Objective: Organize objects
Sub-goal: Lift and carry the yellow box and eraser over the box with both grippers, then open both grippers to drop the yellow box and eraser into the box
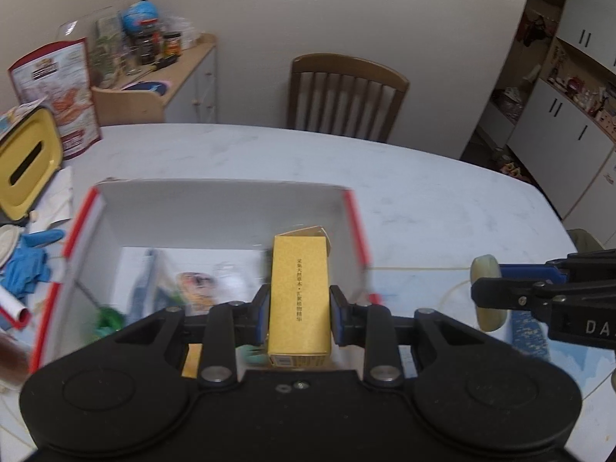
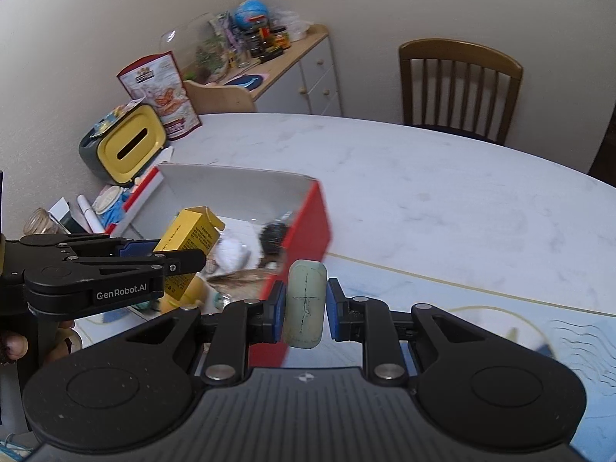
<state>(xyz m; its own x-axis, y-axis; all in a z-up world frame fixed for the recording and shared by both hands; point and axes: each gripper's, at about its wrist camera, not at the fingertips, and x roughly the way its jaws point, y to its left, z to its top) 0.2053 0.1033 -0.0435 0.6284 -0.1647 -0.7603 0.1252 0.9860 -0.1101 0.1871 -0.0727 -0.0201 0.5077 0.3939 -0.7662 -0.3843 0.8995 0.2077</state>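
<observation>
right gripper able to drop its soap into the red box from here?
Probably yes: right gripper holds the pale soap bar just outside the red box wall; the top is open, though the left gripper with yellow carton occupies part.

carton [image 1: 299, 292] over box [image 1: 215, 202] | chair [image 1: 342, 96] behind table [image 1: 423, 192]
</observation>
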